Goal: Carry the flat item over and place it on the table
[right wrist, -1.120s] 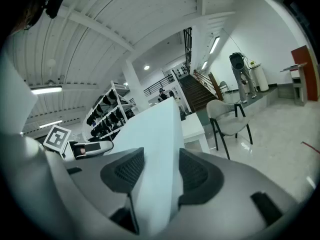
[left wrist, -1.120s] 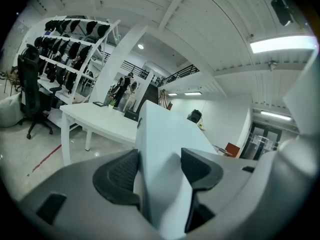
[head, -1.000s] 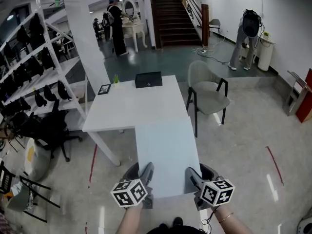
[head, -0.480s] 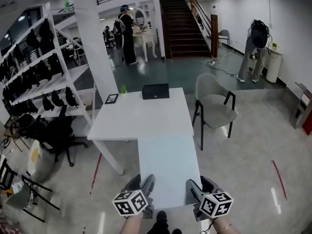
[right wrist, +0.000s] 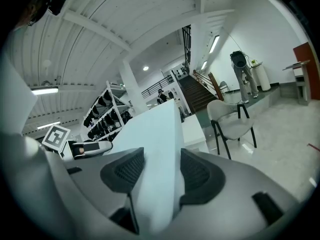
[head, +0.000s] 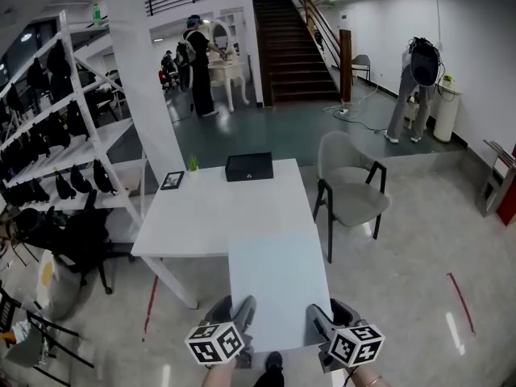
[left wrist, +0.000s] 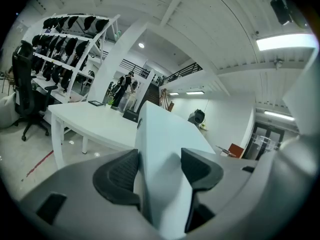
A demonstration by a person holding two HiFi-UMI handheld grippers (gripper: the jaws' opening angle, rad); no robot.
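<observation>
While both claws grip its near edge, the flat white panel (head: 278,285) hangs roughly level over the floor on the near side of the desk (head: 201,216). From the head view the panel's far edge overlaps the desk's near right corner; whether the two touch cannot be told.

The left claw (head: 242,314) is clamped on the panel's near left corner. In the left gripper view its two ribbed pads press one on each face of the sheet, which runs out ahead toward the desk. The right claw (head: 316,319) is clamped the same way on the near right corner, with the panel pinched between its dark pads in the right gripper view.

On the desk's far edge sits a black box (head: 248,167). To the left of it along that edge stand a little green plant (head: 193,164) and a small framed picture (head: 172,181). A grey chair (head: 352,185) stands just beside the desk's right side. Left of the desk is a white rack (head: 60,127) loaded with dark gear, with a black office chair (head: 81,230) below it. Well beyond the desk's far side, a person (head: 196,63) stands near a staircase (head: 294,51).
</observation>
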